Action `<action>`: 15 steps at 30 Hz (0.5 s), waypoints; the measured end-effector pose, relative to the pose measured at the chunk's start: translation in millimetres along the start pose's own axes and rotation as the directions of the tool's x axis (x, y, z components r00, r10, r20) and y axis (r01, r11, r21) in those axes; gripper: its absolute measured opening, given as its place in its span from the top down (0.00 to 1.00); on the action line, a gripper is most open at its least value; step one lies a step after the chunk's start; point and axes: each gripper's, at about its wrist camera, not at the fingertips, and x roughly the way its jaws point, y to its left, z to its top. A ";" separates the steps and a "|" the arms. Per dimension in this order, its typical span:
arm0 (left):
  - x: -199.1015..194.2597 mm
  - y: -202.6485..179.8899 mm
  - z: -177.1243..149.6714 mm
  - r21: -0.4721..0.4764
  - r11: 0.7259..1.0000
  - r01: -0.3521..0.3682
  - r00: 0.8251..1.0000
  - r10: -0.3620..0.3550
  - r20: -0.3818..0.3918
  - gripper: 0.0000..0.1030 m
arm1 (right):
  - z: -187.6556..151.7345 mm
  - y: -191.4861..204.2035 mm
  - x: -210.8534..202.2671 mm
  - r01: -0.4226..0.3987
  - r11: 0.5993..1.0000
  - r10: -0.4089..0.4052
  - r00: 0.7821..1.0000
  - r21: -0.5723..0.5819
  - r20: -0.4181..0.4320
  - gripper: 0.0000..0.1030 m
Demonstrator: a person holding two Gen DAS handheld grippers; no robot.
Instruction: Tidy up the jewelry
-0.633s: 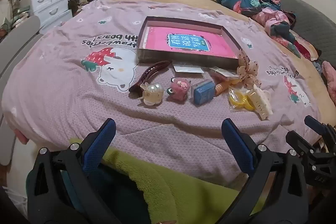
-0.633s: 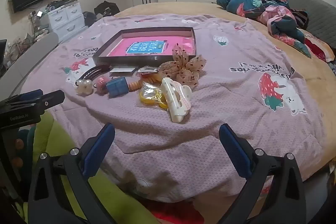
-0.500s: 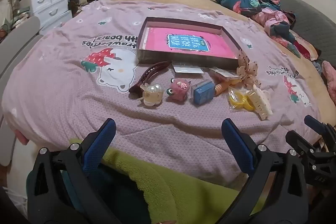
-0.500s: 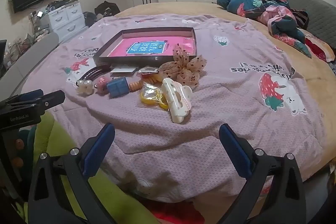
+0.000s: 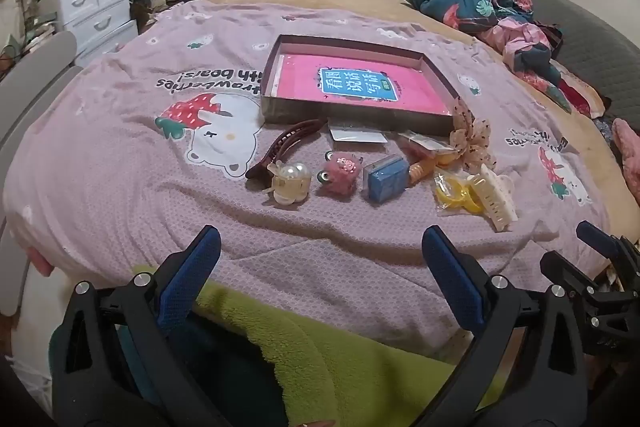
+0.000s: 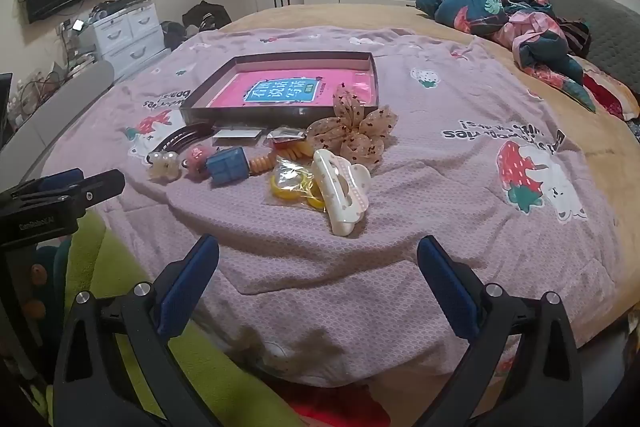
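Tray (image 5: 276, 107): shallow dark box lying flat on the lilac quilt (image 5: 120, 155) toward the middle of the bed; long side runs left to right; a pink book (image 5: 356, 85) fills its floor, its title facing the cameras.
Row of jewelry: strung left to right just in front of the tray's near wall, on the quilt, none in the tray.
Maroon clip (image 5: 284, 145): long and curved; long axis slants from near-left up to far-right, its far end close to the tray's near left corner.
Pearl clip (image 5: 290, 183): just beside the maroon clip's near end.
Pink fuzzy clip (image 5: 340, 173): between pearl clip and blue box (image 5: 386, 177).
Orange coil (image 5: 420, 169): right of the blue box, touching it.
Yellow rings (image 5: 454, 193): in a clear bag, against the claw clip.
White claw clip (image 6: 340, 185): long axis runs toward the right camera, teeth along its edge; nearest piece to both grippers.
Dotted bow (image 6: 354, 133): at the tray's near right corner, overlapping its wall.
Left gripper (image 5: 320, 275): tilted downward from the bed's near edge, over a green blanket (image 5: 340, 359); jaws spread wide, nothing between them, touching nothing.
Right gripper (image 6: 318, 283): beside the left one, aimed across the quilt at the claw clip; jaws spread wide and empty, well short of the jewelry.
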 end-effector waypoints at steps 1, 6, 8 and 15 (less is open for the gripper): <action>-0.4 -1.6 -0.5 0.002 1.000 -0.003 1.000 0.003 0.003 0.08 | -0.2 0.8 0.5 0.000 1.000 0.000 1.000 0.000 0.000 0.04; -1.8 -1.6 1.6 0.003 1.000 -0.002 1.000 0.002 0.003 0.08 | -0.2 1.4 0.1 -0.002 1.000 0.002 1.000 0.001 0.001 0.04; -2.0 -2.3 2.1 0.005 1.000 -0.003 1.000 0.003 0.003 0.08 | 0.4 1.2 0.4 -0.004 1.000 0.004 1.000 0.001 0.003 0.04; -2.0 -4.2 1.1 -0.001 1.000 -0.005 1.000 0.005 0.007 0.08 | 0.4 0.3 0.8 -0.007 1.000 0.007 1.000 0.002 0.004 0.04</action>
